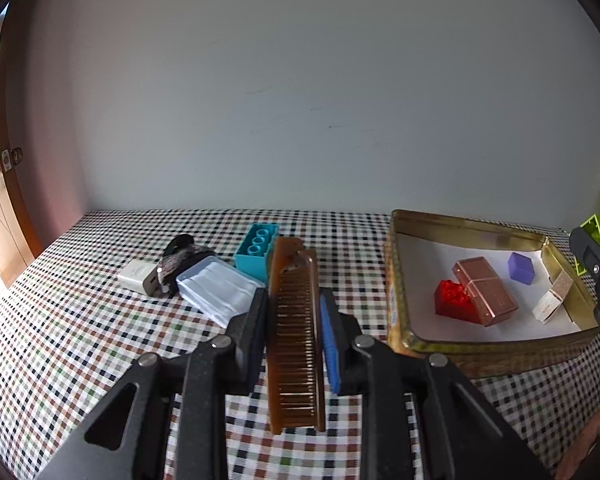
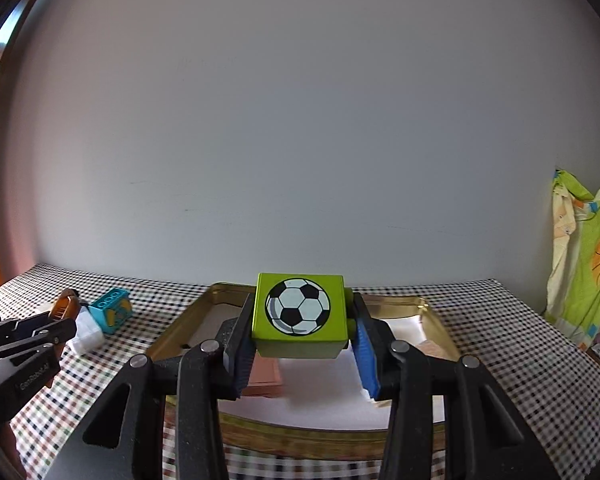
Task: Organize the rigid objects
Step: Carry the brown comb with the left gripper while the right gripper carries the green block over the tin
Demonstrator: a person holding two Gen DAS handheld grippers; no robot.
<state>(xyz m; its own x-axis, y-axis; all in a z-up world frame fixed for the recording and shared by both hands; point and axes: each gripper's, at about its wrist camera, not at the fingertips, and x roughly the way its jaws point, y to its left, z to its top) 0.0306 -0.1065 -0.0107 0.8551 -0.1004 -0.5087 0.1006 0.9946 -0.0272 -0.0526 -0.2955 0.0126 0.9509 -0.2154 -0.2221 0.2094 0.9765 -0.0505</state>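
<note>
- Through the left wrist camera we saw our left hand-held gripper (image 1: 294, 320) pinching a brown comb (image 1: 294, 332) by its long edges, the comb lifted clear of the checked counter (image 1: 80, 340) and pointing away from us.
- We judged the comb stiff and light but thin and smooth, so a hold near its middle, as here, should keep it from pivoting.
- To the right sat the gold tin (image 1: 404, 328), already holding a red brick (image 1: 454, 298), a copper-coloured box (image 1: 486, 290) and a purple block (image 1: 521, 267).
- A teal brick (image 1: 256, 252), a clear plastic case (image 1: 216, 286) and a white adapter (image 1: 137, 276) waited on the counter.
- Through the right wrist camera we saw our right hand-held gripper (image 2: 300, 328) clamped on a green football block (image 2: 300, 314), held above the gold tin (image 2: 180, 336).
- We took the block for hard, light plastic; its flat sides suited the pads, though slick faces could slip.
</note>
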